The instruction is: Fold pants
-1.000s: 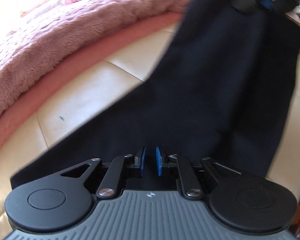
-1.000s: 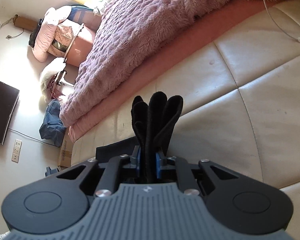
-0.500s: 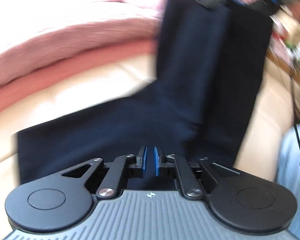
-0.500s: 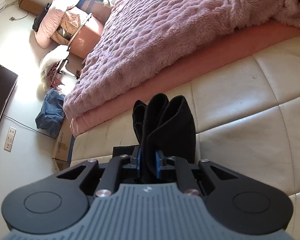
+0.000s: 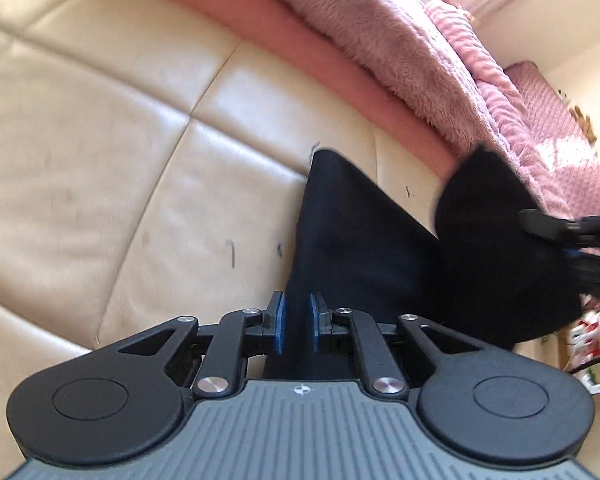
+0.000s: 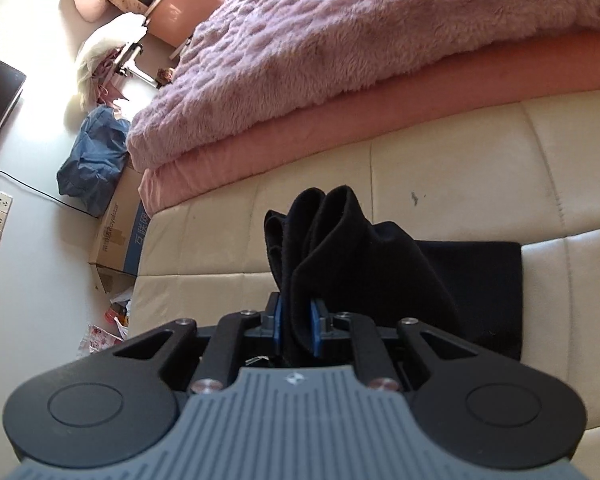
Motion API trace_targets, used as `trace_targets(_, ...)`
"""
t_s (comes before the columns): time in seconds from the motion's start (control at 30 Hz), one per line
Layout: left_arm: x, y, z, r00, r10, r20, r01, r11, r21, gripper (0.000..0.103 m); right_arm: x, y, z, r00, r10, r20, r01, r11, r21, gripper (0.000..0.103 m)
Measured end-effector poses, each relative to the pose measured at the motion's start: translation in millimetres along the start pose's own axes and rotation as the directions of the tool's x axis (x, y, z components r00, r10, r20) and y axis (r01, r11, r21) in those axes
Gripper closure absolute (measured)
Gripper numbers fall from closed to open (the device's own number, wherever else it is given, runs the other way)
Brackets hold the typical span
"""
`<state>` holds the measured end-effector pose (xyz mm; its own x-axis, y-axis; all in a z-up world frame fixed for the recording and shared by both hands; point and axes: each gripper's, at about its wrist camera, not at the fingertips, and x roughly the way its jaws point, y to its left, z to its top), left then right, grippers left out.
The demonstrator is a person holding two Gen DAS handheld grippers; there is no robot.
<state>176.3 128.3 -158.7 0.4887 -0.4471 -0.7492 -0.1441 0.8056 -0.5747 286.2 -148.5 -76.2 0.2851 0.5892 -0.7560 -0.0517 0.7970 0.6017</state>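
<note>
The black pants (image 5: 364,248) lie on the cream leather cushions (image 5: 100,152). My left gripper (image 5: 297,324) is shut on one edge of the pants, low over the cushion. My right gripper (image 6: 296,330) is shut on a bunched fold of the pants (image 6: 324,248) and holds it above a flat part of the fabric (image 6: 476,276). In the left wrist view the right gripper (image 5: 572,228) shows at the right edge, with a lifted bulge of the pants (image 5: 496,240) hanging from it.
A fluffy pink blanket (image 6: 360,48) over a pink sheet (image 6: 340,132) runs along the far side of the cushions. Beyond the cushion end, a cardboard box (image 6: 118,232), a blue bag (image 6: 92,156) and clutter sit on the floor.
The right gripper has carried its end of the pants over toward the left gripper, doubling the fabric. The left wrist view has swung left; the long spread leg is now a short folded piece.
</note>
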Motion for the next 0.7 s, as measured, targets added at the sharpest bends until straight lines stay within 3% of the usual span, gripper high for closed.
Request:
trace_targets(0.17,4.4,4.7,-9.7,1.0,-0.027,-0.005,0.027,0.999,-0.023,0.09,58.7,3.9,-15.4,0.997,-0.063,-0.051,0.064,0.998,0.016,0.093)
trace_targets(0.33,-7.3,13.8,-8.6,0.999,-0.038,0.007,0.038,0.999,-0.034,0.09,86.9,11.1,-21.6,0.993,-0.094,-0.078,0.096,0.995,0.014,0.088)
trace_targets(0.47,-23.9,22.4,-8.1,0.999,-0.03,0.043,0.032,0.998,-0.047,0.09,90.0,25.2,-18.7,0.993,-0.072,-0.097,0.074,0.997,0.015,0.07)
trace_targets(0.7,-50.0,14.5,-2.1,0.993,-0.049,0.112,0.055,0.997,-0.055,0.087,49.1,48.6,-17.7,0.997,0.042,-0.069,-0.044,0.998,-0.035,0.067)
